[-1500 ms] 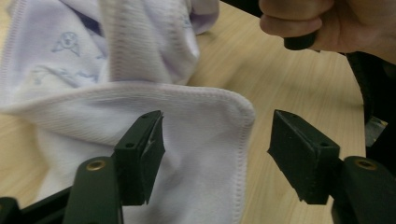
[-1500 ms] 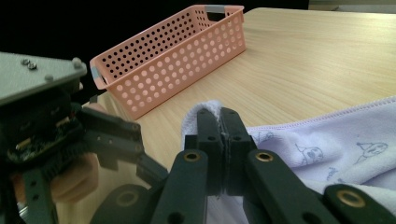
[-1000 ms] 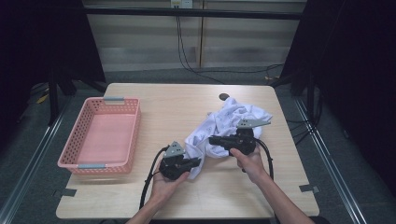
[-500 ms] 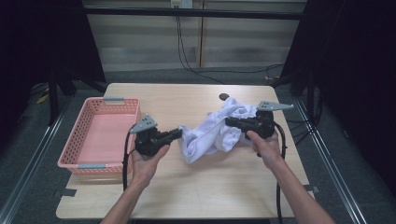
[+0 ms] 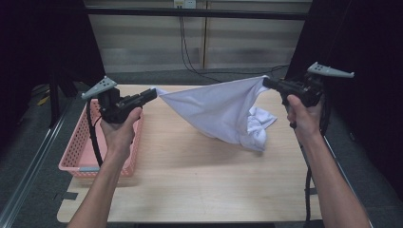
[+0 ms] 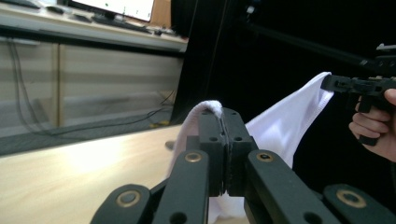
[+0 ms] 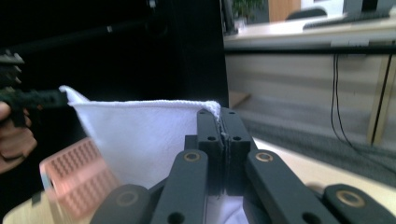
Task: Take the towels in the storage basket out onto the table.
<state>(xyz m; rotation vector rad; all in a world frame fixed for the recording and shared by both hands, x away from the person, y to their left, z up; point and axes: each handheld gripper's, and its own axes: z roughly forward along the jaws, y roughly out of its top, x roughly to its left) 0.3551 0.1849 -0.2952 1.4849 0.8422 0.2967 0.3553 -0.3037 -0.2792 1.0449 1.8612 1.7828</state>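
**Cloth stretched out between both grippers**

We hold the white cloth [image 5: 221, 111] in the air over the table [image 5: 190, 190], left gripper [image 5: 151, 93] and right gripper [image 5: 266, 81] each clamped tight on a top corner. We judge this the spreading step; next calls for lowering it flat or folding. The bottom bunches on the table, so its far corners are hard to make out. A pink basket [image 5: 78, 147] sits left.

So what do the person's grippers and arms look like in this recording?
Both are black pistol-shaped handheld grippers, the left gripper and the right gripper, each with two flat black jaws on linkage arms with brass-coloured pivot pins. A grey three-cornered plate tops each one, and a black cable trails from each. The forearms are bare, with no sleeves or gloves in view.
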